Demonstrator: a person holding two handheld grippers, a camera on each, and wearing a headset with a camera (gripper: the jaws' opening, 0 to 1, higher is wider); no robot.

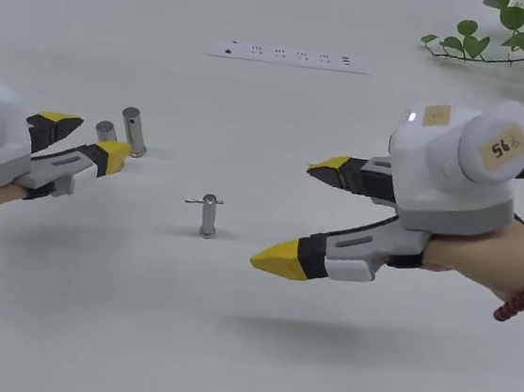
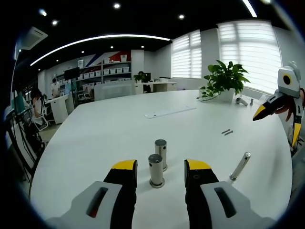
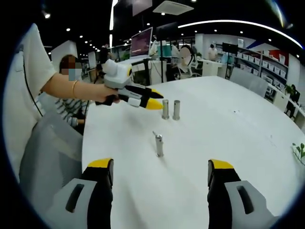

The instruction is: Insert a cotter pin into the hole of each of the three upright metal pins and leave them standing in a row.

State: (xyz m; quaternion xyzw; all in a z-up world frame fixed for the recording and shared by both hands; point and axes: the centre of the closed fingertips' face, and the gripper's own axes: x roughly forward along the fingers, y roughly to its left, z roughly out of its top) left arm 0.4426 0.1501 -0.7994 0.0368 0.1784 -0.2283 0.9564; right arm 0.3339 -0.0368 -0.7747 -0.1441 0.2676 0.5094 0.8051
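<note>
**Desk check: one pin fitted, two plain ones waiting**

White desk (image 1: 133,333), big with a rounded edge, that's the whole work surface. Going left to right in the head view.

The left claw (image 1: 93,137) comes in from the left edge, held in a hand, with its jaws spread and nothing pinched. Right at its yellow tips stand two plain metal pins, close together. The left pin (image 1: 106,131) is partly tucked behind the lower jaw tip, so I can't tell if the tip touches it. The right pin (image 1: 134,131) is in the clear just beside it. Both are upright. In the left claw view they line up almost one behind the other, just ahead of the gap between the jaws.

Further right, about mid-desk and a bit closer to the person, the third pin (image 1: 209,215) stands upright on its own. A cotter pin (image 1: 195,201) pokes sideways through it near the top. It's well apart from the other two.

Next is the right claw (image 1: 300,214), held off the desk with its shadow underneath. Its jaws are spread wide and empty, pointing left toward the third pin.

At the back of the desk a white power strip (image 1: 289,55) lies flat, and a leafy plant (image 1: 509,25) sits at the far right corner. The left claw view also catches two tiny metal pieces (image 2: 226,131) lying on the desk beyond the third pin, too small to say what they are.
</note>
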